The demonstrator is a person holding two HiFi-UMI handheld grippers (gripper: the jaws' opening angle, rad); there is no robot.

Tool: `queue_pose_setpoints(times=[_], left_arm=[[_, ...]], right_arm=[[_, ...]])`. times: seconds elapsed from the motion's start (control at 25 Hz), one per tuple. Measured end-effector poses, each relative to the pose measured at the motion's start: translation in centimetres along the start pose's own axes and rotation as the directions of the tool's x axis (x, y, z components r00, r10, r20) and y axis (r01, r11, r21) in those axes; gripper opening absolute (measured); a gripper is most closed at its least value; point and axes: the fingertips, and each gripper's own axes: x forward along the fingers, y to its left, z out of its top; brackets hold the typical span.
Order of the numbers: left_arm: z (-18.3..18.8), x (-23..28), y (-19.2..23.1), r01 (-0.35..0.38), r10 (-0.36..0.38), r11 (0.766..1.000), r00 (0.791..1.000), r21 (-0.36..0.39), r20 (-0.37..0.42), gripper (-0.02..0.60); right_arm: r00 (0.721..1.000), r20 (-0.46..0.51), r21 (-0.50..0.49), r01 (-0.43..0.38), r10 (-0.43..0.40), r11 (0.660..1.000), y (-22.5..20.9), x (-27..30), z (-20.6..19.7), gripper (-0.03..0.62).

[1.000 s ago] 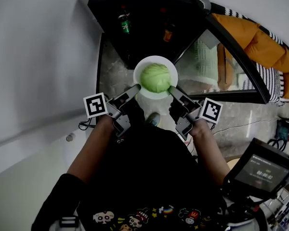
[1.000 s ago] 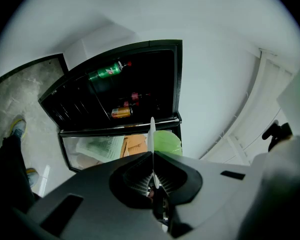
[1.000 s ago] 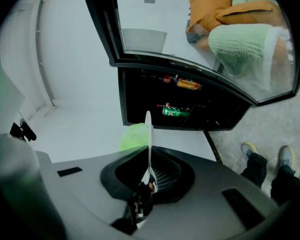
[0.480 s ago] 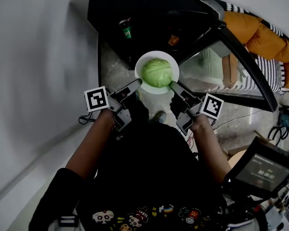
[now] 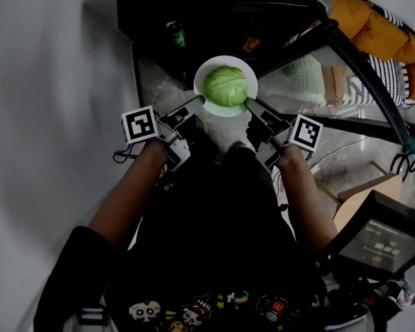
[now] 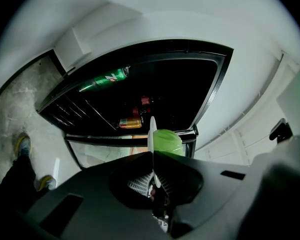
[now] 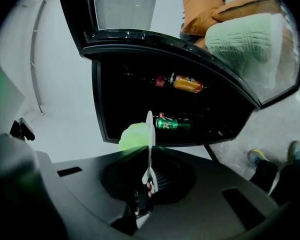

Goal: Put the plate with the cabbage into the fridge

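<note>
A white plate (image 5: 203,80) carries a round green cabbage (image 5: 227,85), held in the air just in front of the dark open fridge (image 5: 207,12). My left gripper (image 5: 199,103) is shut on the plate's near-left rim. My right gripper (image 5: 248,103) is shut on its near-right rim. In the left gripper view the plate (image 6: 152,129) shows edge-on between the jaws of the left gripper (image 6: 153,156), with the cabbage (image 6: 168,142) on its right. In the right gripper view the plate (image 7: 149,126) is also edge-on in the right gripper (image 7: 149,156), the cabbage (image 7: 131,135) on its left.
Inside the fridge a green can (image 5: 176,33) and an orange can (image 5: 252,45) lie on the racks; both also show as the green can (image 7: 169,122) and orange can (image 7: 188,83). The glass door (image 5: 311,81) stands open at right. White wall at left; the person's feet (image 7: 272,156) on speckled floor.
Both grippers have carried the plate with the cabbage forward, closer to the fridge opening. The grip on both rims is unchanged.
</note>
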Motion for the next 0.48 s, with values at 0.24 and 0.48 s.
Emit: queue_pose_setpoints(times=[0.24, 0.48], left_arm=[[-0.13, -0.23, 0.08, -0.012, 0.012, 1.0, 1.0, 0.007, 0.009, 0.011], [0.05, -0.85, -0.25, -0.022, 0.021, 1.0, 0.996, 0.002, 0.087, 0.011]], right_arm=[[0.999, -0.032, 0.008, -0.009, 0.009, 1.0, -0.21, 0.27, -0.33, 0.021], [0.996, -0.083, -0.003, -0.026, 0.026, 1.0, 0.12, 1.02, -0.1, 0.021]])
